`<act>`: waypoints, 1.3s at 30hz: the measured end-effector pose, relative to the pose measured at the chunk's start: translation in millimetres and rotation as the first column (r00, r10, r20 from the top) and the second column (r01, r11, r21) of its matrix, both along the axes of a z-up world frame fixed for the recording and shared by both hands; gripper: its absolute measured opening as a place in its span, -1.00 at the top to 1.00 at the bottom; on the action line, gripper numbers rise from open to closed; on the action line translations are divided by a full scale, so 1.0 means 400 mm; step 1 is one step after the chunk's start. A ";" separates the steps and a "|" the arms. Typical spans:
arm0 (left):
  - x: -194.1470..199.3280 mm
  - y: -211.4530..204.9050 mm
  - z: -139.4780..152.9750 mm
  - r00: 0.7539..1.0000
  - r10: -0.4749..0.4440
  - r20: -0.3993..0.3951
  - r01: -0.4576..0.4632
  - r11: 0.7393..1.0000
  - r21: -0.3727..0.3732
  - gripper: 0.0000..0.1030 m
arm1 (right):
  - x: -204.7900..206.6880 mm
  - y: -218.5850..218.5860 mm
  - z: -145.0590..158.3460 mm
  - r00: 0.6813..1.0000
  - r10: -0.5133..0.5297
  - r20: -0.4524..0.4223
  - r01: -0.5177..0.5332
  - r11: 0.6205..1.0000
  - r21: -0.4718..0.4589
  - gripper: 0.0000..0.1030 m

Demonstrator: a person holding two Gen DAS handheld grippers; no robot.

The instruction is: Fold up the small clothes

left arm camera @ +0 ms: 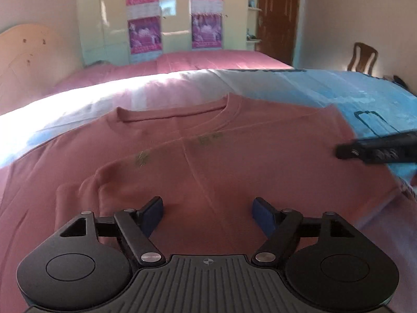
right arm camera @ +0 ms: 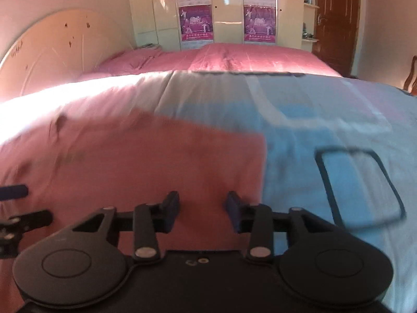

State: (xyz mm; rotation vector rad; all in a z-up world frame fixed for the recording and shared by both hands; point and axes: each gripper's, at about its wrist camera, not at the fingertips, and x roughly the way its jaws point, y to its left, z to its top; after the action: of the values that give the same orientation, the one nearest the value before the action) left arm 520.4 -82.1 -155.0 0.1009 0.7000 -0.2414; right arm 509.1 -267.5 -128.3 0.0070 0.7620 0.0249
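Left gripper (left arm camera: pixel 207 215) held wide, empty, over near hem | pink shirt (left arm camera: pixel 208 151) lay collar far | right gripper (right arm camera: pixel 202 211) part-open, empty, nearest right edge

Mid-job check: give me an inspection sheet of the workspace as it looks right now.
Surface: light blue printed sheet over a bed, sunlit at its left.
Job's things: pink crew-neck T-shirt lying flat, collar away from the cameras, one sleeve folded in at the near left.
Clutter: nothing seen.
Grippers: left gripper has its jaws open above the shirt's lower part; right gripper has its jaws open near the shirt's right edge; neither holds cloth.
Cables: nothing seen.
Surroundings: pink bedspread, cream wardrobe with purple posters, brown wooden door, wooden chair.
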 end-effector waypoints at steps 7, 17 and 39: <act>-0.089 0.076 -0.014 0.995 0.096 -0.002 -0.096 0.994 -0.050 -0.46 | -0.166 0.011 -0.005 0.998 -0.058 0.002 0.058 0.998 0.010 0.96; -0.098 0.053 0.002 0.998 0.070 0.001 -0.070 0.997 -0.018 -0.46 | -0.203 0.064 0.005 0.997 0.077 -0.007 -0.077 0.995 -0.062 0.70; 0.107 0.068 0.037 0.985 0.168 0.034 -0.167 0.985 -0.030 -0.51 | 0.124 -0.114 0.059 0.998 -0.066 0.021 0.066 0.998 -0.016 0.73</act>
State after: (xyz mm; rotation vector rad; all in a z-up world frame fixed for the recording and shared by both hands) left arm 563.4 -54.8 -140.3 0.0199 0.6645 -0.0875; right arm 558.6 -313.2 -104.6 0.0162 0.7414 -0.0444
